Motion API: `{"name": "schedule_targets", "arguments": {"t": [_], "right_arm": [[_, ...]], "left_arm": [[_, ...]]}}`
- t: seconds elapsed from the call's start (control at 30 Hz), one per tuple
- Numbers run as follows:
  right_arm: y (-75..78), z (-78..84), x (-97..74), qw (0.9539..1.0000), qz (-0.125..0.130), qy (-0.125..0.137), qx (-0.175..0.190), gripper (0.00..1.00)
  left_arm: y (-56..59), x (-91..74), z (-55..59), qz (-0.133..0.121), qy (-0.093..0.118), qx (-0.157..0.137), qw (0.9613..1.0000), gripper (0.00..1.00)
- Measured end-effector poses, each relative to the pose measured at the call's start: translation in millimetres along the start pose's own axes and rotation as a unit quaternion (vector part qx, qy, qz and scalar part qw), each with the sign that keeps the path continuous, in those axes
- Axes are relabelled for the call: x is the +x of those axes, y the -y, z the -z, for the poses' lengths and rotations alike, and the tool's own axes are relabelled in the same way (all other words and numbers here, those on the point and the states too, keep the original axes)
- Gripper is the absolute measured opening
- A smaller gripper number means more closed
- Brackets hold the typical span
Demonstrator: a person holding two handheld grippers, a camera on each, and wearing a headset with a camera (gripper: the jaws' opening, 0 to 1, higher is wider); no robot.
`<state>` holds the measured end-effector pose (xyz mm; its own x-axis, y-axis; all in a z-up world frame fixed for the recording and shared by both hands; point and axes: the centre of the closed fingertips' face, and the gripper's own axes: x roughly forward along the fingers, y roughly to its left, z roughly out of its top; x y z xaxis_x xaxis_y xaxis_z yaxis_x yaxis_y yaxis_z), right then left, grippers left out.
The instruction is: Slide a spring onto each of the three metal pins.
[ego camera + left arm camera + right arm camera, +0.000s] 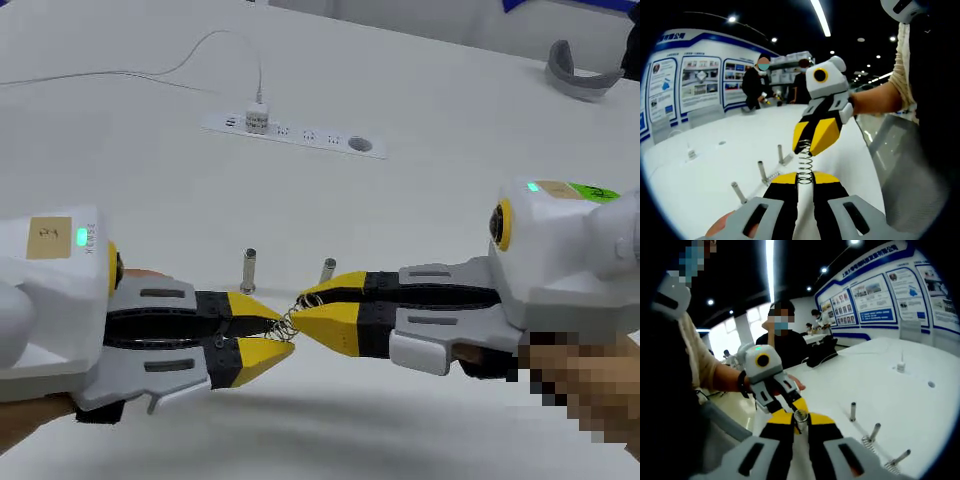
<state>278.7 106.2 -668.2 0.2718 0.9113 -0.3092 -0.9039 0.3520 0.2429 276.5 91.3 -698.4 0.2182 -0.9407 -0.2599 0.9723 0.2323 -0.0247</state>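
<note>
Left gripper (283, 334): jaws nearly closed, pinching one end of spring (289, 318).
Right gripper (299, 308): jaws clamped on the other end.
Spring axis: horizontal, gripper to gripper, above table (150, 190).
Upright pin (248, 270): just behind; second pin (327, 270) apparently leaning.

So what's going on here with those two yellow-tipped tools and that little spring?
A person is working at a white bench with a hand-held claw in each hand. The left claw and the right claw each pinch one end of a small spring, holding it in the air between them. Three metal pins stand on the bench just beyond. This spring is not yet on any pin.
</note>
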Motion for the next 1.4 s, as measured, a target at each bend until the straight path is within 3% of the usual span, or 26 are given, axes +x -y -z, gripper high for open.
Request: {"name": "schedule_targets", "arguments": {"t": [0.2, 0.83, 1.23, 1.4], "right_arm": [[-1.5, -1.6, 6.2, 0.9997, 0.004, -0.012, -0.02, 0.12], [8.8, -5.8, 13.0, 0.9958, 0.041, -0.034, -0.075, 0.11], [14.1, -4.0, 10.8, 0.9951, 0.055, -0.036, -0.074, 0.11], [18.5, -6.7, 8.5, 0.9945, 0.062, -0.034, -0.077, 0.12]], "left_arm": [[0.9, 1.9, 2.4, 0.001, -0.006, 0.002, 1.0, 0.09], [-13.1, -0.3, 0.3, -0.041, 0.007, 0.004, 0.9991, 0.1], [-19.5, -7.5, 1.0, -0.063, 0.018, -0.014, 0.9977, 0.15], [-24.3, -15.2, 4.4, -0.08, 0.017, -0.02, 0.9964, 0.22]]}}
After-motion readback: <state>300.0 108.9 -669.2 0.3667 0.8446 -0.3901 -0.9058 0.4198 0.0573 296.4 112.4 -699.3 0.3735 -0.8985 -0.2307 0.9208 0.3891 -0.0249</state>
